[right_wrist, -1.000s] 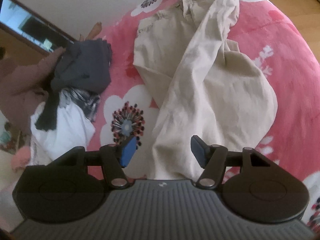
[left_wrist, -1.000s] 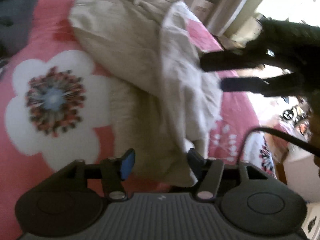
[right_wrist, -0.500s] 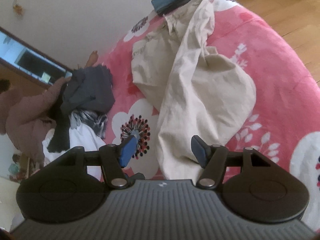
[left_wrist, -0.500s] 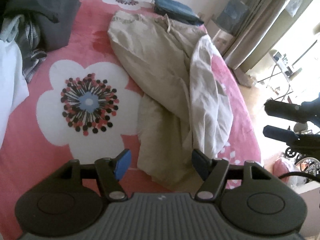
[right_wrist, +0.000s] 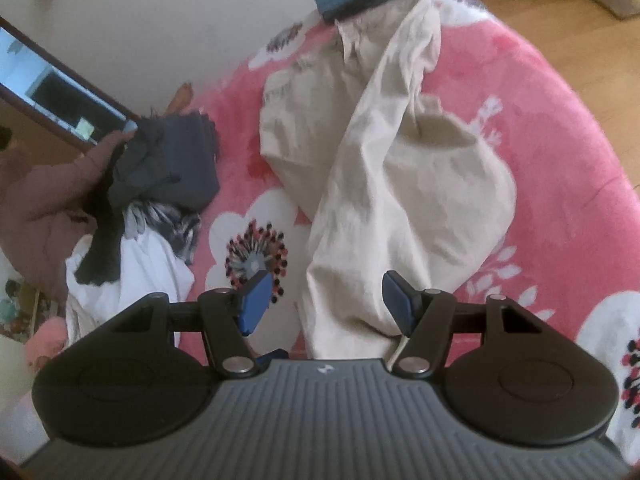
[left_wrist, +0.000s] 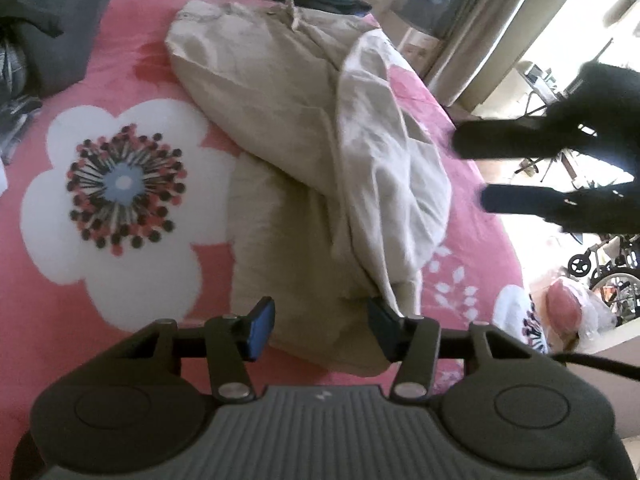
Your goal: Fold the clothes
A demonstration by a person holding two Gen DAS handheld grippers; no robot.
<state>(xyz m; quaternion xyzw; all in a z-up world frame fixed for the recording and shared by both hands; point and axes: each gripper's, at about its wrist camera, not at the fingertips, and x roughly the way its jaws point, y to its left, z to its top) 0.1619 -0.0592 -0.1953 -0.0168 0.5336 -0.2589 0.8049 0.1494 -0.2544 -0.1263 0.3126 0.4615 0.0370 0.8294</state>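
Left wrist view: my left gripper (left_wrist: 320,330) is closing, its pads not pressing anything, the crumpled beige trousers (left_wrist: 312,168) lying just ahead on the pink flowered bedspread (left_wrist: 120,292). My right gripper (right_wrist: 324,302) hangs half open over the trousers' near end, holding nothing.

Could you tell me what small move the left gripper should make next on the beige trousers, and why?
Probably finish closing on the hem: the left gripper is closing, the beige trousers lie crumpled between its pads, ungripped, and the right gripper hovers open beside them.
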